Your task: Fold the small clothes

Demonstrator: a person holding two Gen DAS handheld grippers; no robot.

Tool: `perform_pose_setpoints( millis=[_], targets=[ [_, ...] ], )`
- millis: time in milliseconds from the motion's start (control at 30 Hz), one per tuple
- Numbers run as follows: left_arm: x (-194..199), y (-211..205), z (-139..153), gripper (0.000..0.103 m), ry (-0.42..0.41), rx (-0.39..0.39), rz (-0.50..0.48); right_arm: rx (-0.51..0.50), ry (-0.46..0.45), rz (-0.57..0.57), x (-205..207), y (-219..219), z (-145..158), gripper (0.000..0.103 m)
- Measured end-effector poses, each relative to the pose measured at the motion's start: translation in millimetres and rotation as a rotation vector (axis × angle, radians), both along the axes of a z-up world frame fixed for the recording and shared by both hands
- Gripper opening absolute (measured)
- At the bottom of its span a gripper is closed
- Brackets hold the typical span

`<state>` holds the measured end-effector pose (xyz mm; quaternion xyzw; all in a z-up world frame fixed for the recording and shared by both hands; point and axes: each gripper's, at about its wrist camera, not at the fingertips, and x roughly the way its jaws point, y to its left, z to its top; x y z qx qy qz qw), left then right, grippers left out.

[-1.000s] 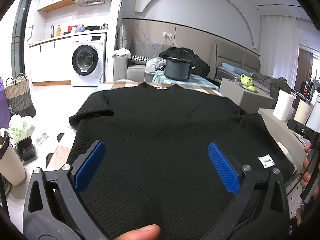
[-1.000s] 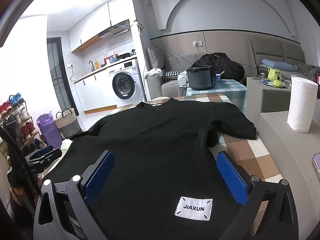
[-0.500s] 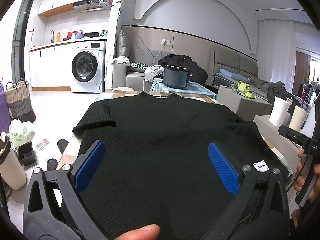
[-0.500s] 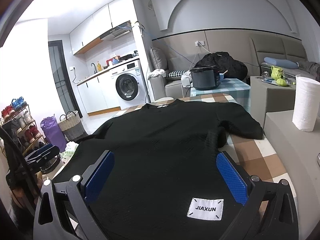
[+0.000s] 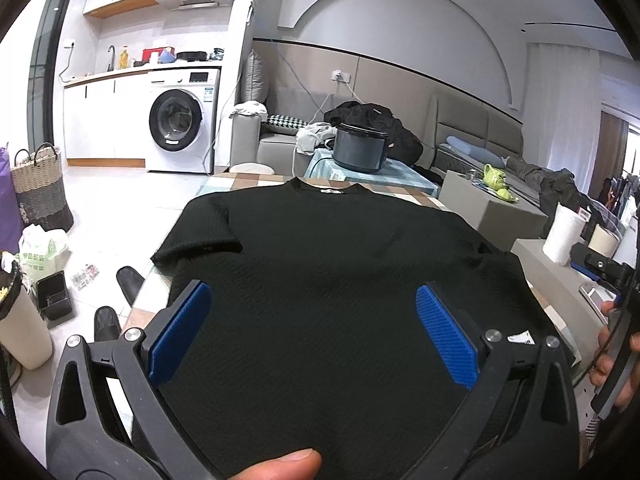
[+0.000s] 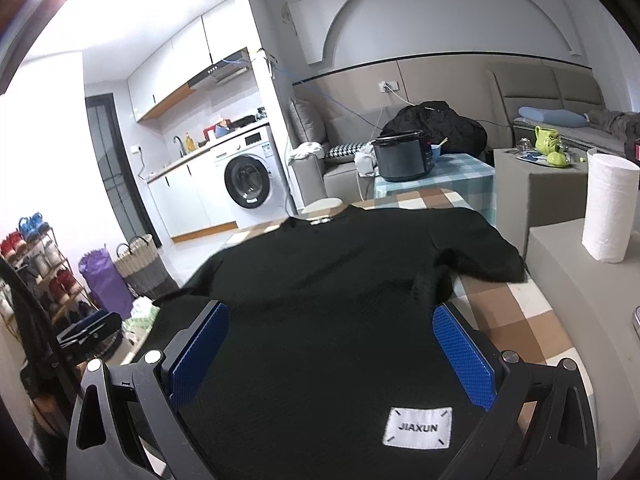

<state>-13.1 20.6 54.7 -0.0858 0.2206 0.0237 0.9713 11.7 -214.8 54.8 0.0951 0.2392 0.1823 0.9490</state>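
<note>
A black short-sleeved knit T-shirt (image 5: pixel 328 272) lies spread flat, collar at the far end, on a checked table (image 6: pixel 516 320). It also shows in the right wrist view (image 6: pixel 340 288), with a white JIAXUN label (image 6: pixel 418 428) near the hem. My left gripper (image 5: pixel 312 336) is open, its blue pads wide apart above the shirt's near left part. My right gripper (image 6: pixel 332 356) is open above the near right hem, the label between its arms. Neither holds anything. The right gripper's body shows at the right edge of the left wrist view (image 5: pixel 616 320).
A paper towel roll (image 6: pixel 608 208) stands on a grey block right of the table. A dark cooker (image 6: pixel 404 156) sits on a small table behind. A washing machine (image 5: pixel 180 124), basket (image 5: pixel 40 188), bags and slippers (image 5: pixel 128 280) are on the floor to the left.
Both grippers have risen and drawn back slightly toward the near hem, so the shirt looks smaller. Both stay open and the shirt has not moved.
</note>
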Motion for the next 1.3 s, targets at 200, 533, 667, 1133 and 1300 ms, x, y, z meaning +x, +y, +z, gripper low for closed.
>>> perform_pose_setpoints(
  millis=[200,533,667,1133,1300],
  targets=[
    [12.4,5.3,16.3,0.102,0.009,0.027,0.02,0.076,0.046,0.024,13.6,-2.3,14.1,0.103],
    [63.0,26.7,19.9,0.102,0.069,0.01,0.021,0.139,0.134,-0.037,59.8,-5.9,16.0,0.103],
    [94.9,40.8,16.7,0.102,0.098,-0.026,0.024,0.221,0.19,-0.053,86.3,-15.0,15.4,0.102],
    [154.2,83.3,-6.7,0.101,0.111,-0.017,0.11,0.47,0.359,-0.402,142.6,-107.7,-19.6,0.09],
    [165.7,99.7,-18.9,0.093,0.128,-0.045,0.096,0.571,0.506,-0.484,171.8,-136.9,-60.1,0.087]
  ],
)
